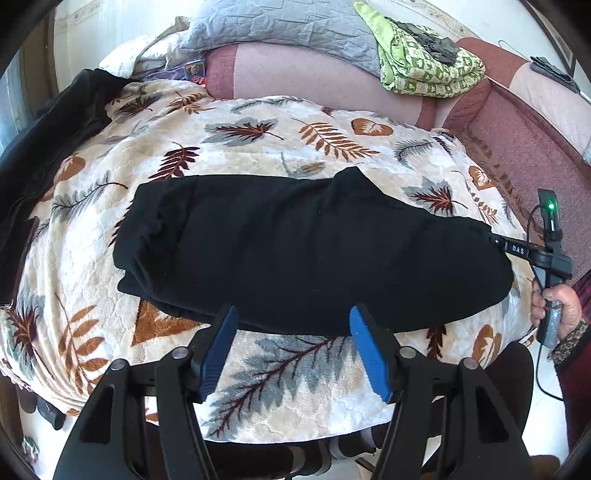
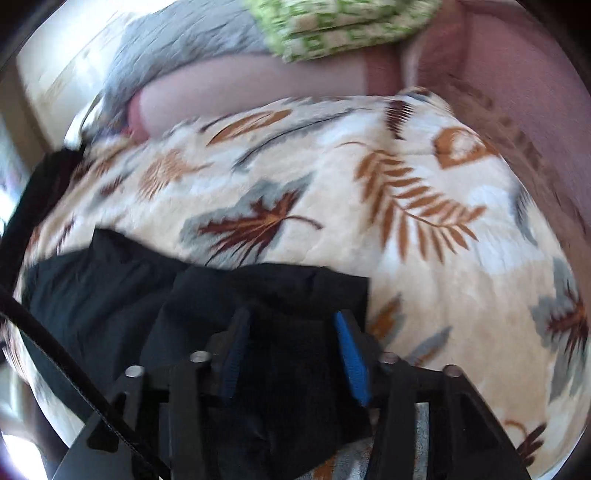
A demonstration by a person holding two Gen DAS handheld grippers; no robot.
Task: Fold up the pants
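Note:
The black pants (image 1: 310, 251) lie folded lengthwise across a leaf-patterned blanket (image 1: 258, 140). My left gripper (image 1: 291, 314) is open, its blue pads (image 1: 221, 347) just short of the pants' near edge, holding nothing. The right gripper's body (image 1: 546, 254) shows at the pants' right end, its tips hidden by the cloth. In the right wrist view the pants (image 2: 110, 295) lie bunched between and under the right gripper (image 2: 291, 321), whose jaws stand apart around the black cloth; the view is blurred.
A pink sofa (image 1: 303, 70) runs behind the blanket, with a grey quilt (image 1: 280, 26) and a green patterned cloth (image 1: 424, 62) on it. Another black garment (image 1: 48, 136) lies at the far left. A cable (image 1: 543, 369) hangs from the right gripper.

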